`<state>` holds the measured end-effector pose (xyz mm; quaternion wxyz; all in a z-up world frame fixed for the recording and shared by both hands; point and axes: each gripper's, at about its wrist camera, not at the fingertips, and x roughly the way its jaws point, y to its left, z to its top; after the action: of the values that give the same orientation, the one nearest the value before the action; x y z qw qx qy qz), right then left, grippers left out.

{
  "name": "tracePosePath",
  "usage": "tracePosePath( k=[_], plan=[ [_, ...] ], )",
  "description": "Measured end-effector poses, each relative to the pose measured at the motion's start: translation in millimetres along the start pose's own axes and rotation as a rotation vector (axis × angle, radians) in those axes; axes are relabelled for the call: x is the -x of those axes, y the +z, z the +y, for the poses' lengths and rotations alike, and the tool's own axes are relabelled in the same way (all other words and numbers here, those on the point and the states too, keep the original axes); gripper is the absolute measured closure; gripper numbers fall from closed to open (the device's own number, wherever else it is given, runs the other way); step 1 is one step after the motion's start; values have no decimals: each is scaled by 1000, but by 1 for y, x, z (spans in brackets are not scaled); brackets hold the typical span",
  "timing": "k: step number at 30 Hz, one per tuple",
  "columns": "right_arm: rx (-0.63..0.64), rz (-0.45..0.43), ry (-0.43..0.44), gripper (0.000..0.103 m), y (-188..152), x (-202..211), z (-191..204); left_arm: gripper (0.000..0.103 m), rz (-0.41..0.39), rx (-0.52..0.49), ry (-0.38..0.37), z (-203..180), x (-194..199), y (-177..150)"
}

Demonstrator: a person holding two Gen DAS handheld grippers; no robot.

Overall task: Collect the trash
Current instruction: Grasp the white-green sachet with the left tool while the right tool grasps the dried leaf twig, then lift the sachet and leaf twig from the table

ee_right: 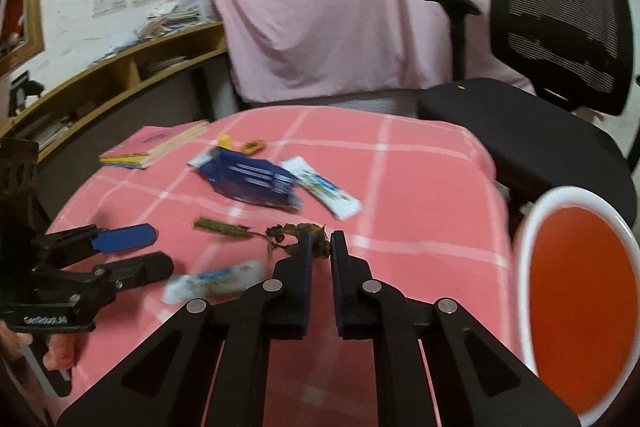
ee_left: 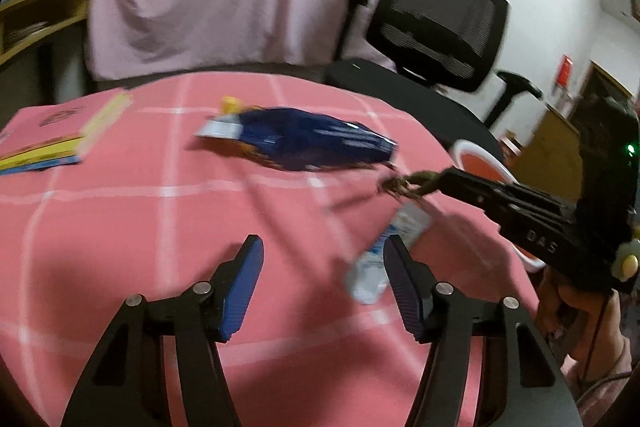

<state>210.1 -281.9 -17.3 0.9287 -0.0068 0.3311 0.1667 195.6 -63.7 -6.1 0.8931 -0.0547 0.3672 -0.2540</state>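
My right gripper (ee_right: 323, 238) is shut on a dried leafy sprig (ee_right: 288, 233) just above the pink checked cloth (ee_right: 420, 195); the left wrist view shows the sprig (ee_left: 394, 183) hanging from its tips. My left gripper (ee_left: 324, 263) stands open low over the cloth. A crumpled white wrapper (ee_left: 370, 275) lies against the inner side of its right finger, and the pads are not pressing it. That wrapper (ee_right: 216, 281) lies between the two grippers. Further back lie a blue snack bag (ee_right: 252, 183) and a white tube-shaped packet (ee_right: 324, 193).
An orange bin with a white rim (ee_right: 524, 227) stands at the table's right edge. Books (ee_right: 152, 145) lie at the back left, with a yellow item (ee_right: 226, 141) and a small orange item (ee_right: 254, 147) nearby. A black office chair (ee_right: 560, 27) stands behind the table.
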Motion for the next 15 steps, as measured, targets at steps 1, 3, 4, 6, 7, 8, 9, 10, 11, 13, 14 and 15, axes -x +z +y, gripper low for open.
tracePosePath(
  k=[1,3,4,6,7,8,9,10,11,13,14,15],
  plan=[
    [-11,0,-9,96,-1,1,-4,54,19,-20,-12,-5,-5,2],
    [-22,2,-21,96,-3,2,-9,55,42,-60,-21,-14,-11,4],
    [-30,3,-25,96,-4,2,-13,55,52,-86,-26,-19,-15,5],
    [-43,3,-24,96,-6,3,-18,59,74,-132,-27,-28,-20,6],
    [-50,2,-23,96,-7,3,-19,67,85,-149,-23,-32,-23,7],
    [-56,-1,-20,96,-8,4,-21,71,102,-163,-24,-34,-27,7],
    [-61,-4,-19,96,-9,5,-22,72,116,-177,-12,-37,-30,7],
    [-64,-9,-16,96,-9,5,-21,74,118,-183,-3,-39,-32,7],
    [-66,-16,-13,96,-9,6,-21,76,121,-186,-2,-40,-33,6],
    [-65,-33,-11,96,-10,9,-21,83,125,-166,-19,-41,-34,5],
    [-63,-43,-10,96,-10,11,-21,84,126,-149,-26,-40,-35,5],
    [-61,-50,-9,96,-10,12,-20,84,123,-141,-26,-40,-35,5]
  ],
)
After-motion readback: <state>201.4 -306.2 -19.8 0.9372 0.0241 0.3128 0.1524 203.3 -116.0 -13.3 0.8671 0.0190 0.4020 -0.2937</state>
